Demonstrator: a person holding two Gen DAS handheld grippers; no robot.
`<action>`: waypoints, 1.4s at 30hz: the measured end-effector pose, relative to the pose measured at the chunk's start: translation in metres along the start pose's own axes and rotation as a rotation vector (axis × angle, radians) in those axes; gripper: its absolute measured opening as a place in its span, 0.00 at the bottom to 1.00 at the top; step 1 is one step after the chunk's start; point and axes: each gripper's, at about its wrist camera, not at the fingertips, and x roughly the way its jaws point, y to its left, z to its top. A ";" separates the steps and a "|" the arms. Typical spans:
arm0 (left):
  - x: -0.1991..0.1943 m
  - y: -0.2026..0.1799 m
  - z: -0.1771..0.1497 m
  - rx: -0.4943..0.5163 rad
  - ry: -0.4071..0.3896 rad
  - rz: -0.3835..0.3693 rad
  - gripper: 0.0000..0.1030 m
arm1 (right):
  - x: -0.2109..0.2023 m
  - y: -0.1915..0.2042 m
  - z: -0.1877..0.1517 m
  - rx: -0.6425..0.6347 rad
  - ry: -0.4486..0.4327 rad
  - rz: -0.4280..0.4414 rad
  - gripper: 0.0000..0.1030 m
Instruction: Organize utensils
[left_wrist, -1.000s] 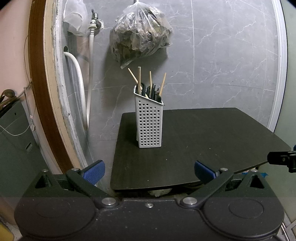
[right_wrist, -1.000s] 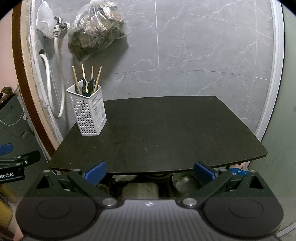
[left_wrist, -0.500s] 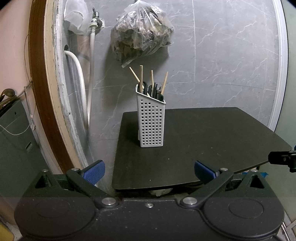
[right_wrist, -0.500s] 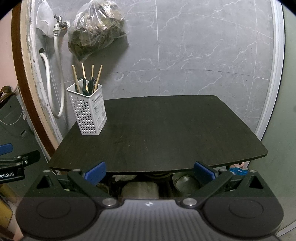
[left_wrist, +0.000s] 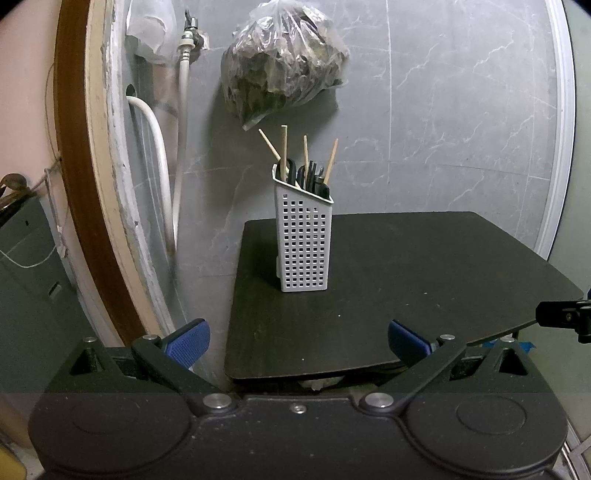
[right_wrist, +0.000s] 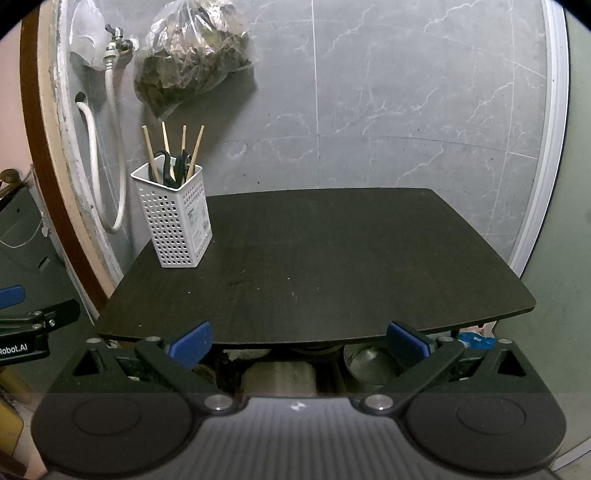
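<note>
Utensils (right_wrist: 173, 158) all in one white perforated holder (right_wrist: 177, 225), upright at back-left corner of dark tabletop (right_wrist: 332, 258). Four wooden sticks (left_wrist: 283, 151) counted, standing above the rim and leaning apart; dark handles among them, at least two looped like scissors, exact count unclear. Rest of tabletop bare.

Left gripper (left_wrist: 297, 341): wide open, blue pads apart, holding nothing, low at tabletop's near-left edge, well short of holder. Right gripper (right_wrist: 299, 341): likewise wide open, empty, centred off the near edge.

One clear bag (left_wrist: 282, 59) of dark leafy stuff hung on grey marble-tile wall above holder. One tap (right_wrist: 118, 40) with white hose (right_wrist: 92, 155) to its left.

Left view only: holder seen corner-on, narrow; tip of the other gripper at right edge. Right view only: holder's label on its right face; whole tabletop outline; under the tabletop one metal bowl (right_wrist: 369, 363) and a pale block (right_wrist: 279, 378); left gripper's side at left edge, lettering "Robot.AI".
</note>
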 end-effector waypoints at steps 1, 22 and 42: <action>0.001 0.000 0.001 0.001 0.001 -0.001 0.99 | 0.000 0.000 0.000 0.000 0.000 0.000 1.00; 0.030 0.012 0.004 0.005 0.024 -0.020 0.99 | 0.022 0.016 0.008 -0.007 0.032 -0.030 1.00; 0.067 0.012 0.009 0.015 0.090 -0.017 0.99 | 0.058 0.019 0.016 0.008 0.104 -0.024 1.00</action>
